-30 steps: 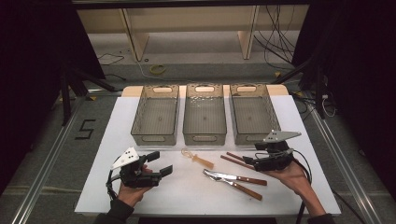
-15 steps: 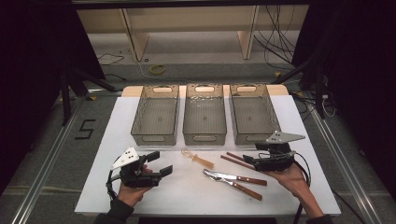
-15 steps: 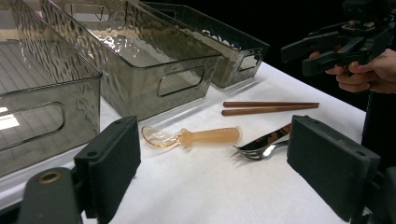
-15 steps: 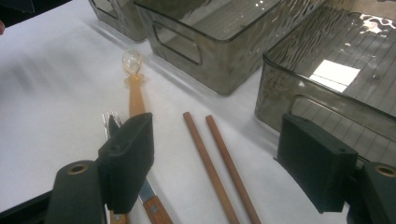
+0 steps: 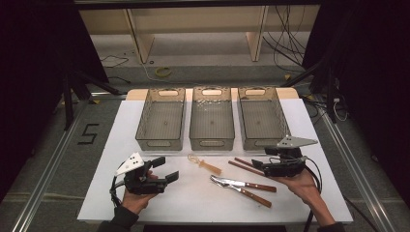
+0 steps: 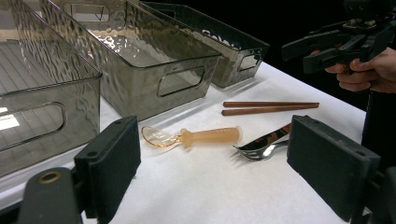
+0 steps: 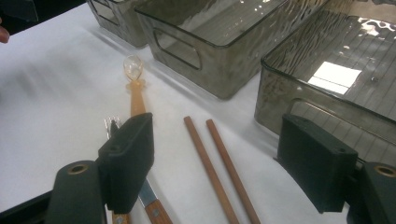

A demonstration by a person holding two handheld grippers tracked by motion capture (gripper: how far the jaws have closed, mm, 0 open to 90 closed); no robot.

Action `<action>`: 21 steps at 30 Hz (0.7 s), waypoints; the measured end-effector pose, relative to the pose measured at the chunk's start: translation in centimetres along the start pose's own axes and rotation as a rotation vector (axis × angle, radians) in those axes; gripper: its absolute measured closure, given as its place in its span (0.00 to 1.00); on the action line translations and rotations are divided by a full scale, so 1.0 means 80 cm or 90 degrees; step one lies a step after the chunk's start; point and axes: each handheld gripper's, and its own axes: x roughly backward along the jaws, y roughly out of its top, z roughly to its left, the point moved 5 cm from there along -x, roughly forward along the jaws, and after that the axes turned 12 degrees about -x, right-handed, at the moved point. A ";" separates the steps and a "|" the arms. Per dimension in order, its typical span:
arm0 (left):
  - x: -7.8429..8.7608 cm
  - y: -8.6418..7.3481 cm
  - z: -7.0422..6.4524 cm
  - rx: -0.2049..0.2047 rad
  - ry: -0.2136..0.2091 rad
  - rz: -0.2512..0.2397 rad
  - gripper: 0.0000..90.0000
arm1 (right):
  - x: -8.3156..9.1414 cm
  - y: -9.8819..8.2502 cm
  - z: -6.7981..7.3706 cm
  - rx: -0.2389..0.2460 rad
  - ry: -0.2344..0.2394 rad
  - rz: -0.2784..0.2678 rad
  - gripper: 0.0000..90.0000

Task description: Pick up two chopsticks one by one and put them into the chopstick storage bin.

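Note:
On the white table [image 5: 106, 159] lie an amber plastic spoon [image 5: 205, 164], a pair of brown chopsticks [image 5: 244, 165], and a fork and knife with wooden handles [image 5: 241, 186]. My left gripper [image 5: 165, 169] is held open at the front left, with its jaws pointing toward the spoon [image 6: 196, 137] and nothing between them. My right gripper [image 5: 258, 159] is open at the right and hovers just over the near ends of the chopsticks [image 7: 215, 163]. Its left jaw hangs above the fork [image 7: 111, 123] and the spoon's handle [image 7: 136, 100]. From the left gripper view, the right gripper [image 6: 322, 49] hangs above the table.
Three translucent grey bins stand in a row behind the cutlery: left [image 5: 155, 143], middle [image 5: 211, 143] and right [image 5: 256, 143]. All three look empty. Black stands and cables lie on the floor beyond the table.
My right gripper has sunk slightly lower and nearer the chopsticks. The left gripper and the cutlery have stayed where they were.

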 end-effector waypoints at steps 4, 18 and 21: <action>0.000 0.000 0.000 0.001 -0.001 -0.001 0.19 | -0.001 0.003 -0.002 0.016 -0.009 0.024 0.31; -0.001 0.000 0.000 0.005 -0.001 -0.002 0.19 | -0.018 0.019 -0.021 0.079 -0.052 0.205 0.37; 0.000 0.000 0.001 0.005 -0.001 -0.001 0.19 | -0.024 0.017 -0.028 0.095 -0.066 0.254 0.40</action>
